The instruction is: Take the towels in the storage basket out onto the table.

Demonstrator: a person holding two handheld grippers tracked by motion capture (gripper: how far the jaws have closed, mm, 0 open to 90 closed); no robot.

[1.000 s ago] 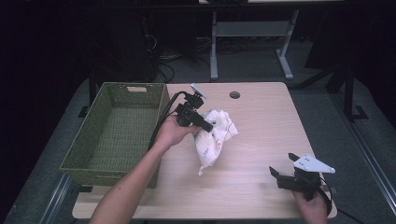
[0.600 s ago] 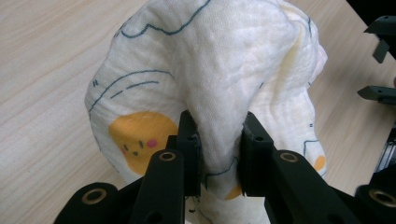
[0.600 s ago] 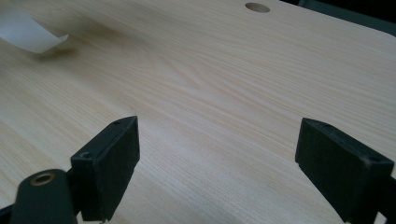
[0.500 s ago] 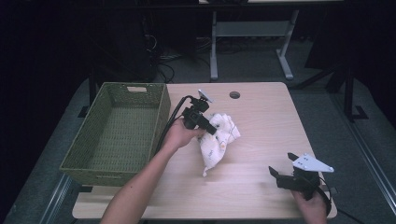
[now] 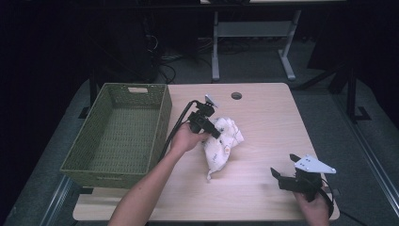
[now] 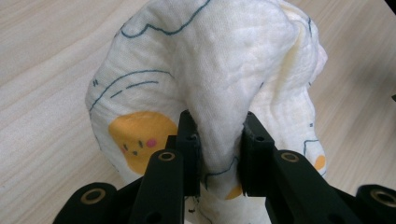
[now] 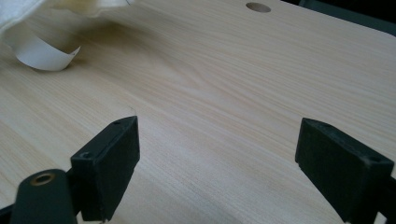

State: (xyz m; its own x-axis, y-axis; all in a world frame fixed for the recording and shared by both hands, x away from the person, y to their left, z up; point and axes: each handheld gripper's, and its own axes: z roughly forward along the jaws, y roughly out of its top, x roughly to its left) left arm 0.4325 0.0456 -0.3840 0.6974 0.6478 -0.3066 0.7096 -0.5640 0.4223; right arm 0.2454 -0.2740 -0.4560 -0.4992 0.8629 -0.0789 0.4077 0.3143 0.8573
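From the high view, the left gripper (image 5: 212, 127) sits on a white printed cloth (image 5: 222, 146) crumpled near the middle of the wooden table (image 5: 263, 117), just right of the green woven basket (image 5: 117, 134). The basket looks bare inside, and the cloth rests on the tabletop with its tail trailing toward the person, so by my reading the pick-up is made and the carry into the basket is all ahead, if that is where it goes. Over at the near right corner the right gripper (image 5: 284, 170) hovers low, well apart from the cloth. Now the left gripper view: here are the two black jaws around a thick fold of the cloth (image 6: 210, 74), one on each side, fabric bulging up above them, yellow cartoon faces and blue lines on the weave. That is a firm pinch, jaws nearly together with only bunched cloth between them. Across to the right gripper view: its jaws stand spread wide with bare wood between them and nothing touching either pad (image 7: 112, 163). A corner of the cloth with its white label (image 7: 42, 53) peeks in at the top left, and the round cable hole (image 7: 258, 7) sits at the table's far end.
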